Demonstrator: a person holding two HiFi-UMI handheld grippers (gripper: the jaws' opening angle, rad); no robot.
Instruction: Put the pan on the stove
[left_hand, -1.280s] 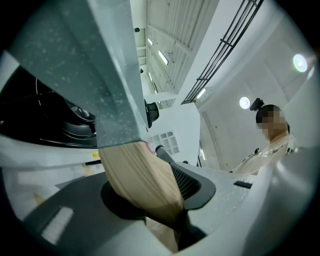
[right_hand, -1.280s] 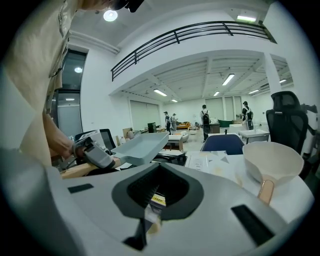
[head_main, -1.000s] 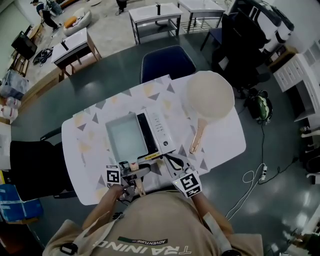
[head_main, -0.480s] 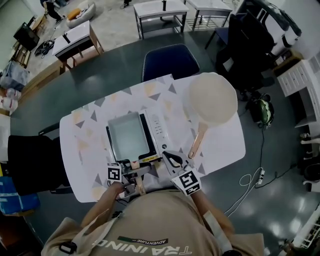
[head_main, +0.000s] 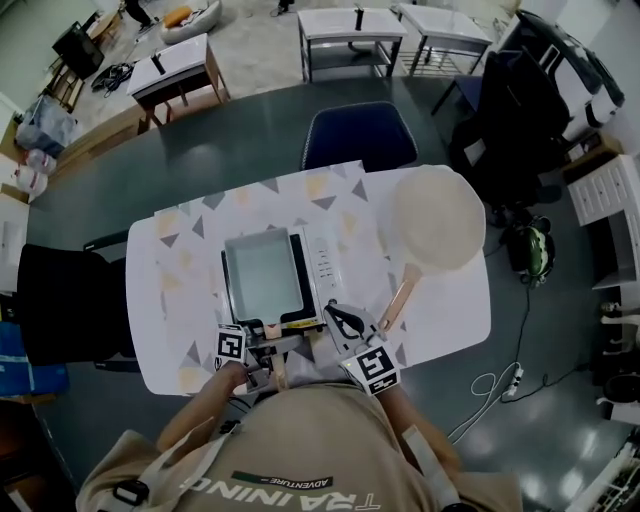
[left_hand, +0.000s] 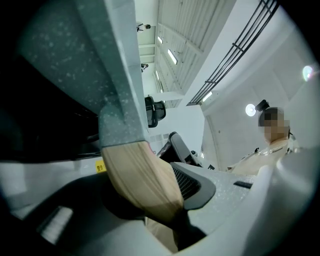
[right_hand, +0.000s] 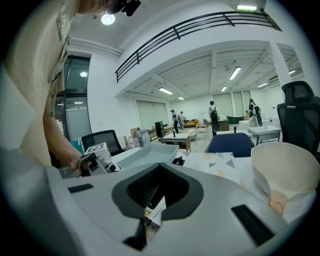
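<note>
A grey square pan (head_main: 262, 278) sits on the black-and-white stove (head_main: 326, 266) in the middle of the table; its wooden handle (head_main: 277, 368) points toward me. My left gripper (head_main: 266, 348) is shut on that handle; in the left gripper view the handle (left_hand: 142, 175) fills the space between the jaws under the pan's grey wall (left_hand: 115, 65). My right gripper (head_main: 341, 319) hovers just right of the stove's near corner, shut and empty. A round cream pan (head_main: 438, 218) with a wooden handle (head_main: 398, 300) lies to the right; it also shows in the right gripper view (right_hand: 287, 170).
The table (head_main: 175, 300) carries a white cloth with triangles. A blue chair (head_main: 358, 135) stands at its far side and a black chair (head_main: 60, 300) at its left. More tables and people are farther back in the room.
The head view has drifted, so the table sits a little more to the right in the picture. Both grippers and both pans keep their places on the table.
</note>
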